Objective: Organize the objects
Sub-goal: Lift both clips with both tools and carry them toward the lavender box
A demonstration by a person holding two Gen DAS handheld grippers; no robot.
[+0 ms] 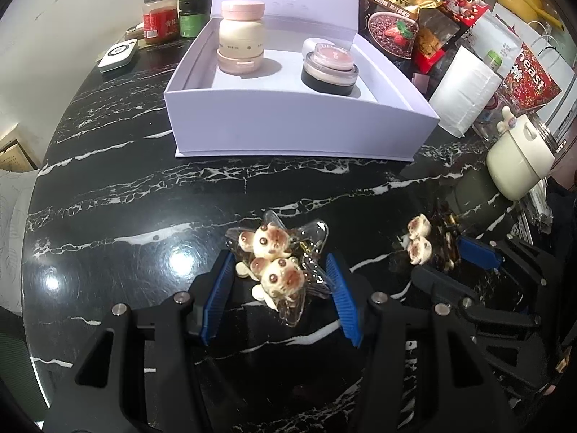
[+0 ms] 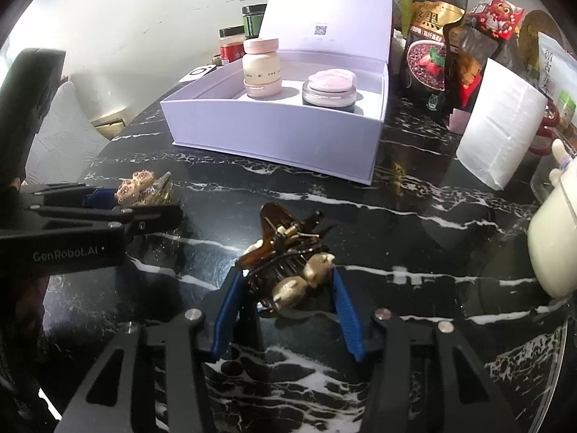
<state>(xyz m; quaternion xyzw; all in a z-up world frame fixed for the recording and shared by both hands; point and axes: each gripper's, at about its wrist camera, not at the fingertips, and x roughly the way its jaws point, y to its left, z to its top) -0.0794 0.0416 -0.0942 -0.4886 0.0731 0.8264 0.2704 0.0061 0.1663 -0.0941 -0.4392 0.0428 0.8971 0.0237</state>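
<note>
My left gripper (image 1: 279, 270) is shut on a clear star-shaped hair clip with little bear figures (image 1: 274, 263), low over the black marble table (image 1: 126, 187). My right gripper (image 2: 285, 281) is shut on a brown hair clip with bear figures (image 2: 288, 252); it also shows in the left wrist view (image 1: 429, 241). The left gripper and clear clip show at the left of the right wrist view (image 2: 144, 184). An open white box (image 1: 288, 122) stands farther back, holding a cream jar with a pink lid (image 1: 241, 41) and a low pink-topped jar (image 1: 330, 68).
Snack bags (image 1: 396, 11) and a white paper roll (image 1: 465, 90) stand behind and right of the box. A cream lidded pot (image 1: 519, 158) sits at the right edge. Spice jars (image 1: 160, 14) and a white device (image 1: 118, 56) are at the back left.
</note>
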